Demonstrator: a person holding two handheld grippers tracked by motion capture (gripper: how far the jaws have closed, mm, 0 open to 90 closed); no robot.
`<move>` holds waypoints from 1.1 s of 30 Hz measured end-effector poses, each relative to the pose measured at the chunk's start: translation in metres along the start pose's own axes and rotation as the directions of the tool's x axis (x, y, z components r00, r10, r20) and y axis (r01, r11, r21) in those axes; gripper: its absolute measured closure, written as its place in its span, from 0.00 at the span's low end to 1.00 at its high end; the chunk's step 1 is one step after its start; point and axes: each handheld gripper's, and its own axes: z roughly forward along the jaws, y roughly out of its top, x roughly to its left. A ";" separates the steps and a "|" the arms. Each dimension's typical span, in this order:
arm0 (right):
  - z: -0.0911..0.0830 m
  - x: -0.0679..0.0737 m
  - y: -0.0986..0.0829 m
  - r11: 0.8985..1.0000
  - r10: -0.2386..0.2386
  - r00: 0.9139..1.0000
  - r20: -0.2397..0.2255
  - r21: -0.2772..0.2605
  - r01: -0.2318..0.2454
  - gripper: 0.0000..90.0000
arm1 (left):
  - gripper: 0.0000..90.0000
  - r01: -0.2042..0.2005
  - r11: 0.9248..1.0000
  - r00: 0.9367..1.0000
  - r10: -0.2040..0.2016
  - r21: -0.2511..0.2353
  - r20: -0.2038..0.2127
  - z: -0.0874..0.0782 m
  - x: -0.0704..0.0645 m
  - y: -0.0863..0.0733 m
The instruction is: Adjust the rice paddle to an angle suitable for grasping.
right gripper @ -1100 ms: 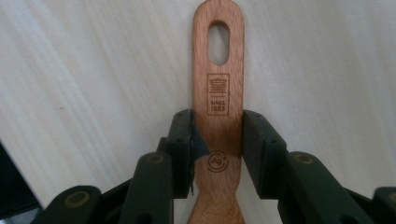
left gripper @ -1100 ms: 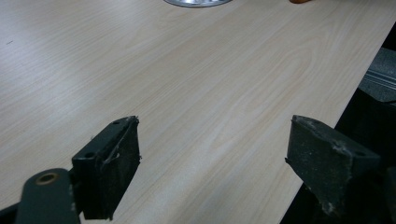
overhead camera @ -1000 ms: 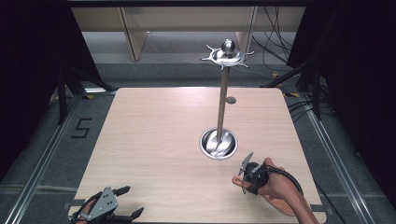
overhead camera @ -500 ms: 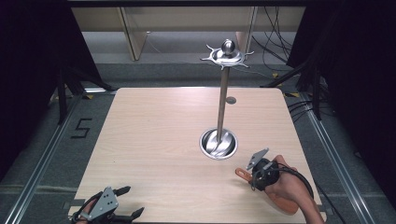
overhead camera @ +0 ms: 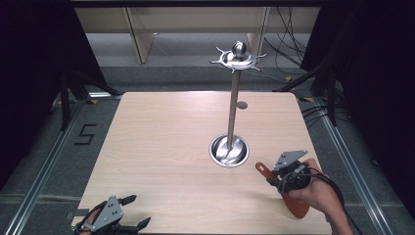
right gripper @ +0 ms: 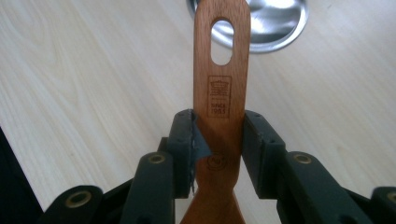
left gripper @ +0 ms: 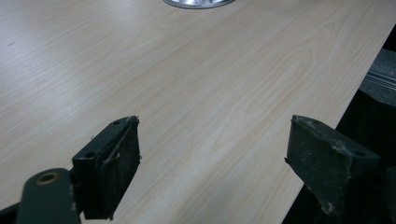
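A brown wooden spatula (right gripper: 221, 88) with an oval hole in its handle is clamped between the jaws of my right gripper (right gripper: 218, 140). In the high view that right gripper (overhead camera: 274, 180) is near the table's front right, with the spatula (overhead camera: 264, 170) pointing its handle toward the round base (overhead camera: 229, 151) of a steel utensil stand. The stand's pole (overhead camera: 233, 105) rises to a hooked top ring (overhead camera: 236, 58). At the front left edge, my left gripper (overhead camera: 131, 211) sits open with nothing between its jaws; the left gripper view shows its pads (left gripper: 109, 165) wide apart over bare wood.
The light wooden table (overhead camera: 161, 142) has its front edge close to both hands. A small round disc (overhead camera: 242, 105) lies behind the stand. Dark floor, metal rails and cables surround the table; a "5" mark (overhead camera: 84, 134) is on the floor at left.
My right gripper has moved right and slightly back with the spatula, turning so the handle points toward the stand's base. The left gripper has stayed put.
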 end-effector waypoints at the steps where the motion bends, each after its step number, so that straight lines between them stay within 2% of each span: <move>1: 0.000 0.000 0.000 1.000 0.000 1.000 0.000 0.000 0.000 0.75 | 0.19 0.000 1.000 1.000 0.000 0.000 0.000 0.000 0.000 0.000; 2: -0.003 0.000 0.000 1.000 0.013 1.000 -0.009 -0.001 -0.013 0.75 | 0.19 -0.004 1.000 1.000 0.004 0.000 -0.002 0.000 0.000 0.000; 3: -0.006 -0.003 0.000 1.000 -0.012 1.000 -0.017 -0.023 0.011 0.75 | 0.19 -0.007 1.000 1.000 0.007 0.000 -0.001 0.000 0.000 0.000; 4: -0.010 -0.002 -0.001 0.998 0.021 1.000 -0.002 -0.062 -0.021 0.75 | 0.19 -0.040 0.999 0.999 0.040 -0.006 -0.006 0.000 0.002 0.001; 5: -0.012 -0.003 -0.001 0.997 0.027 1.000 -0.006 -0.078 -0.027 0.75 | 0.19 -0.039 0.999 0.999 0.039 -0.007 -0.006 -0.001 0.002 0.001; 6: -0.015 -0.005 -0.002 0.991 0.043 0.999 0.019 -0.128 -0.040 0.75 | 0.19 -0.039 0.999 0.999 0.039 -0.008 -0.006 -0.001 0.002 0.001; 7: -0.018 -0.006 -0.003 0.987 0.046 0.998 0.030 -0.152 -0.041 0.75 | 0.19 -0.039 0.999 0.999 0.039 -0.009 -0.005 -0.001 0.002 0.001; 8: -0.027 -0.011 -0.004 0.978 0.057 0.998 0.023 -0.203 -0.051 0.75 | 0.19 -0.025 1.000 1.000 0.025 -0.007 -0.005 -0.001 0.001 0.001; 9: -0.027 -0.011 -0.004 0.978 0.057 0.998 0.023 -0.203 -0.051 0.75 | 0.19 -0.010 1.000 1.000 0.010 -0.023 -0.002 -0.001 0.000 0.001; 10: -0.031 -0.012 -0.004 0.971 0.082 0.996 0.026 -0.226 -0.074 0.75 | 0.19 0.001 1.000 1.000 -0.001 -0.020 -0.001 -0.001 -0.001 0.001; 11: -0.037 -0.011 -0.004 0.962 0.116 0.993 0.021 -0.251 -0.107 0.75 | 0.19 -0.026 0.999 1.000 0.026 -0.022 -0.002 -0.001 0.000 0.001; 12: -0.040 -0.013 -0.004 0.956 0.108 0.994 0.034 -0.279 -0.095 0.75 | 0.19 -0.042 0.999 0.999 0.042 -0.011 -0.004 -0.002 0.001 0.002; 13: -0.042 -0.012 -0.004 0.948 0.124 0.992 0.017 -0.297 -0.114 0.75 | 0.19 -0.036 0.999 0.999 0.035 -0.006 -0.004 -0.002 0.001 0.002; 14: -0.044 -0.014 -0.005 0.944 0.119 0.993 0.015 -0.313 -0.109 0.75 | 0.19 -0.016 1.000 1.000 0.016 -0.005 0.003 -0.001 -0.001 0.001; 15: -0.045 -0.014 -0.005 0.939 0.130 0.992 0.009 -0.323 -0.120 0.75 | 0.19 -0.025 1.000 1.000 0.025 -0.006 0.005 -0.001 -0.001 0.002; 17: -0.046 -0.015 -0.004 0.939 0.123 0.992 0.001 -0.322 -0.116 0.75 | 0.19 -0.020 1.000 1.000 0.020 -0.010 0.002 -0.001 -0.001 0.002; 19: -0.047 -0.015 -0.003 0.933 0.118 0.993 -0.015 -0.341 -0.116 0.75 | 0.19 -0.014 1.000 1.000 0.014 -0.009 -0.004 -0.002 -0.001 0.001; 20: -0.047 -0.015 -0.003 0.928 0.129 0.992 -0.017 -0.350 -0.127 0.75 | 0.19 -0.033 0.999 0.999 0.033 -0.015 -0.003 -0.002 0.001 0.002; 22: -0.049 -0.015 -0.001 0.923 0.128 0.992 -0.019 -0.362 -0.126 0.75 | 0.19 -0.040 0.999 0.999 0.040 -0.022 -0.004 -0.001 0.001 0.002; 23: -0.049 -0.015 -0.001 0.923 0.128 0.992 -0.019 -0.362 -0.126 0.75 | 0.19 -0.044 0.999 0.999 0.043 -0.010 -0.005 -0.002 0.001 0.002; 24: -0.049 -0.016 0.000 0.919 0.126 0.992 -0.020 -0.375 -0.125 0.75 | 0.19 -0.016 1.000 1.000 0.016 -0.009 -0.007 -0.002 -0.001 0.001; 25: -0.050 -0.017 0.000 0.918 0.123 0.992 -0.025 -0.377 -0.123 0.75 | 0.19 -0.017 1.000 1.000 0.017 -0.008 -0.007 -0.002 -0.001 0.001; 27: -0.050 -0.017 0.002 0.905 0.138 0.990 -0.034 -0.402 -0.140 0.75 | 0.19 -0.020 1.000 1.000 0.020 -0.004 -0.002 -0.001 0.000 0.001; 28: -0.050 -0.019 0.003 0.903 0.117 0.993 -0.028 -0.412 -0.118 0.75 | 0.19 -0.010 1.000 1.000 0.010 -0.001 0.001 -0.001 -0.001 0.001; 30: -0.050 -0.019 0.005 0.887 0.146 0.988 -0.044 -0.437 -0.151 0.75 | 0.19 -0.011 1.000 1.000 0.011 -0.001 0.000 -0.001 -0.001 0.001; 31: -0.050 -0.021 0.007 0.884 0.138 0.990 -0.038 -0.445 -0.140 0.75 | 0.19 -0.007 1.000 1.000 0.007 0.000 0.000 -0.001 -0.001 0.001; 32: -0.052 -0.021 0.008 0.891 0.140 0.989 -0.047 -0.430 -0.147 0.75 | 0.19 -0.005 1.000 1.000 0.005 -0.007 0.004 -0.001 -0.001 0.001; 33: -0.052 -0.021 0.010 0.888 0.142 0.988 -0.053 -0.435 -0.151 0.75 | 0.19 -0.004 1.000 1.000 0.004 -0.006 0.005 0.000 -0.001 0.001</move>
